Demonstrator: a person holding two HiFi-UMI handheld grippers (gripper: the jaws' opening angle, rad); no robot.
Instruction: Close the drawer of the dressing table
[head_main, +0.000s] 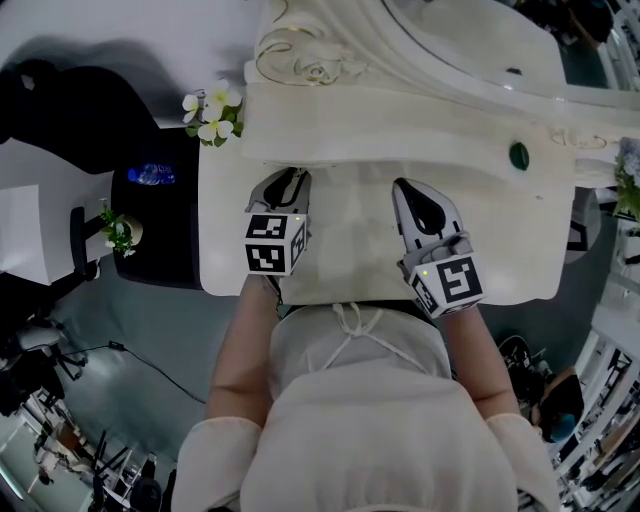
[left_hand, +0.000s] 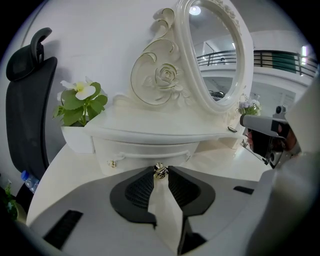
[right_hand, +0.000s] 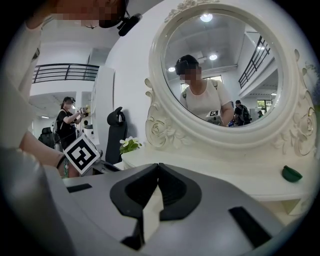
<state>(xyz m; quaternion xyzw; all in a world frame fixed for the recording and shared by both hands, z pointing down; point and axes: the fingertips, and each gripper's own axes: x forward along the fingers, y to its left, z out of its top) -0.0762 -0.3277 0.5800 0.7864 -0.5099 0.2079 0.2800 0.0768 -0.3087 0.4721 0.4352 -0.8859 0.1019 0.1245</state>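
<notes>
The left gripper (left_hand: 160, 173) has its two dark ribbed fingers (left_hand: 142, 187) drawn nearly together, and a small shiny metal knob (left_hand: 160, 170) sits right at their tips. The pads seem to pinch it from both sides, though the tips are too close together to show the contact clearly. Just beyond the fingertips stands the curved white drawer front (left_hand: 145, 150) that carries the knob, tucked under the upper shelf of the white carved dressing table (head_main: 230, 250). It looks close to flush with the shelf above it.

Past the drawer and above the fingers rises the oval white-framed mirror (left_hand: 212, 50). To the left of the fingers, on the shelf corner, stands a white planter of green leaves and white flowers (left_hand: 80, 100), with a black office chair (left_hand: 27, 100) farther left.

The right gripper (right_hand: 159, 167) has its fingers closed tip to tip with nothing between them. It hangs over the tabletop beside the left gripper (head_main: 288, 180), apart from it. Far right of its fingers, a small dark green object (right_hand: 291, 173) lies on the shelf.
</notes>
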